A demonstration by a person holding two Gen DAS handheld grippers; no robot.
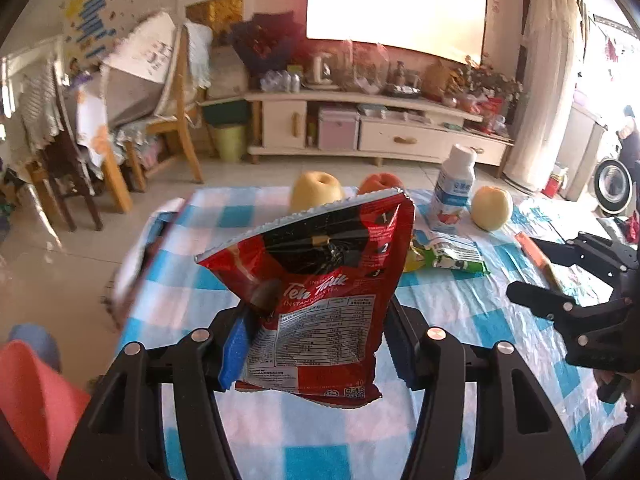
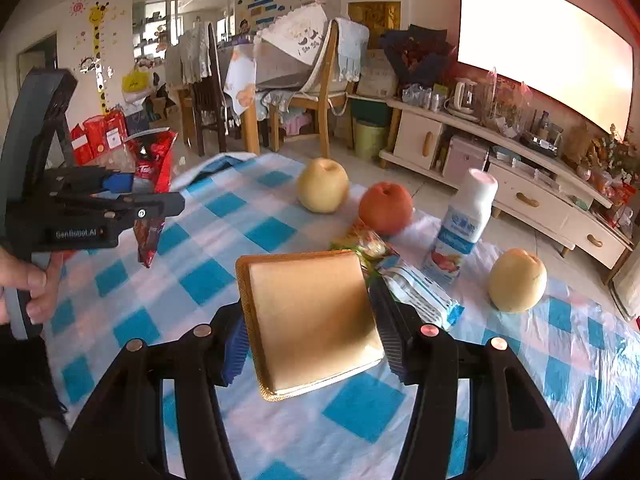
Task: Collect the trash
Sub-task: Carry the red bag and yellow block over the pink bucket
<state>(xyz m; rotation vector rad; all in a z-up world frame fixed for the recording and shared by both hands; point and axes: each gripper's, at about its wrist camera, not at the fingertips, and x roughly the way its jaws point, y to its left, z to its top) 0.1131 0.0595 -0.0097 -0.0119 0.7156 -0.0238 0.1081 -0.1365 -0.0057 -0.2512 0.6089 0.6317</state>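
Note:
My left gripper (image 1: 316, 344) is shut on a red instant-tea packet (image 1: 320, 280), which stands upright above the blue-and-white checked tablecloth (image 1: 460, 312). In the right wrist view that same packet (image 2: 154, 184) hangs from the left gripper (image 2: 160, 194) at the far left, held by a hand. My right gripper (image 2: 310, 340) is shut on a flat tan box with a gold rim (image 2: 312, 320), lifted off the cloth. A crumpled green and blue-white wrapper (image 2: 416, 288) lies on the table just behind the box; the same wrapper (image 1: 448, 256) shows in the left wrist view.
Two yellow apples (image 2: 323, 190) (image 2: 517, 280), a red apple (image 2: 385, 208) and a white drink bottle (image 2: 466, 224) stand on the far half of the table. Chairs (image 2: 304, 80), a green bin (image 2: 368, 138) and a TV cabinet (image 2: 520, 184) lie beyond. A salmon-coloured object (image 1: 36, 396) sits at the lower left.

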